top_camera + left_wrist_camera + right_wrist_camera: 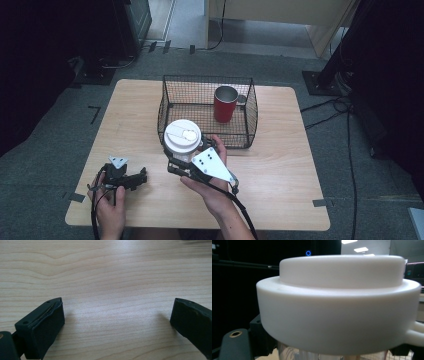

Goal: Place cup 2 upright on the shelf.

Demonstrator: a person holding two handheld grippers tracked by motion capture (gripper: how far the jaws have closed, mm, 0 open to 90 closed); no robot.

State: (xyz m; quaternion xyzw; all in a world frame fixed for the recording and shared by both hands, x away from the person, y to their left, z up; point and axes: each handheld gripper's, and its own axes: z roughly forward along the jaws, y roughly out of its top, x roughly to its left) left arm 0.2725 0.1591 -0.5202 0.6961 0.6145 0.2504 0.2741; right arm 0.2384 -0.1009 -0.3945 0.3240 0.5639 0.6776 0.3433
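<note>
High view: one white-lidded cup (183, 138) clamped in right gripper (186, 161), held above table (280, 165) at front of wire basket (172, 107); one red cup (225, 103) inside basket.

Left gripper (140, 176) low near table edge, hand (107, 205) wrapped behind.

Left gripper view: jaws wide apart, bare wood between.

Right gripper view: white lid (339, 302) close up, cup body mostly hidden, jaw tips cut off.

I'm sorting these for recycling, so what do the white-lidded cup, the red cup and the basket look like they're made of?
White lid: matte, smooth, likely plastic; the cup body under it glints silvery in the right gripper view, possibly metal or clear plastic. Red cup: glossy red wall with a grey metallic-looking rim, probably coated steel. Basket: thin black wire mesh, seemingly coated metal.
</note>
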